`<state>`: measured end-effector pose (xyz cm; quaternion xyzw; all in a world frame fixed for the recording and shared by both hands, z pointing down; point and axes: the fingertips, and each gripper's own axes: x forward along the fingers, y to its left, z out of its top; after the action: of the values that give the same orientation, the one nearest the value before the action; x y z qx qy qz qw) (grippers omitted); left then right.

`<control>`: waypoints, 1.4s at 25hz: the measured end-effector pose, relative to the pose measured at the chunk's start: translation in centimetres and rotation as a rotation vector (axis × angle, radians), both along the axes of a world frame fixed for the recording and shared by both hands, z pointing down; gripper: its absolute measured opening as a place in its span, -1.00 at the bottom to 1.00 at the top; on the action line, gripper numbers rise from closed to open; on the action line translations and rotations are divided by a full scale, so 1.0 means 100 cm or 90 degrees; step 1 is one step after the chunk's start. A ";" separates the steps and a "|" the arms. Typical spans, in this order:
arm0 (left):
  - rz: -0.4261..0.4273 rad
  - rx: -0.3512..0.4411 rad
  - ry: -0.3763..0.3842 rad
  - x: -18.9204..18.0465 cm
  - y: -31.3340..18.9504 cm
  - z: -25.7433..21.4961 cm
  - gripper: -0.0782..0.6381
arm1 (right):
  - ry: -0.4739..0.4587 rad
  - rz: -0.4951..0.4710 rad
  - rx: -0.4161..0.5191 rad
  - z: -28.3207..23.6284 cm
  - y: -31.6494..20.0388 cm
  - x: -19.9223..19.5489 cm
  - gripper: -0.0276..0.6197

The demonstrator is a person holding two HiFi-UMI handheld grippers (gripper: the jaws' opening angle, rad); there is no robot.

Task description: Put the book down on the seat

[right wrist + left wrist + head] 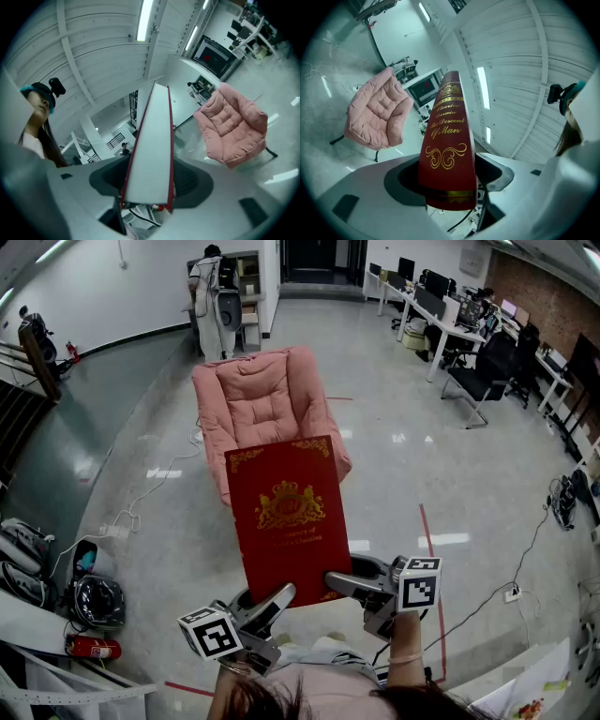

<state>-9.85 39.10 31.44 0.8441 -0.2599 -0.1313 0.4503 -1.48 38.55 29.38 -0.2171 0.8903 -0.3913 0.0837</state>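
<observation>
One wide grey floor (450,484) spreads out below us, and on it, a little way ahead, stands the pink armchair (267,399) with its quilted seat turned our way. We hold the red book (286,507) in the air between ourselves and the armchair, not yet on the seat. Its front cover faces up and shows a gold crest. The left gripper view shows the spine, lettered "The Descent of Man". Our left gripper (270,604) has its jaws spread wide and clamped across the spine at the book's near end. Our right gripper (349,583), spread just as wide, grips the white page edge at the other near corner.
</observation>
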 end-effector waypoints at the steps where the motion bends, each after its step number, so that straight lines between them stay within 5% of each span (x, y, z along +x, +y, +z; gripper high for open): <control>1: 0.002 0.000 0.000 -0.005 -0.002 0.002 0.10 | 0.002 0.001 0.000 0.002 -0.002 -0.005 0.00; 22: 0.039 -0.022 0.022 -0.042 -0.029 0.023 0.10 | 0.021 0.043 -0.025 0.020 -0.024 -0.043 0.00; 35: 0.024 -0.038 0.017 -0.009 -0.091 0.023 0.10 | 0.014 0.033 -0.043 0.021 -0.088 -0.010 0.00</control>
<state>-10.74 30.00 33.74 0.8333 -0.2418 -0.1260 0.4810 -2.47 29.80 31.47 -0.2468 0.8715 -0.4168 0.0768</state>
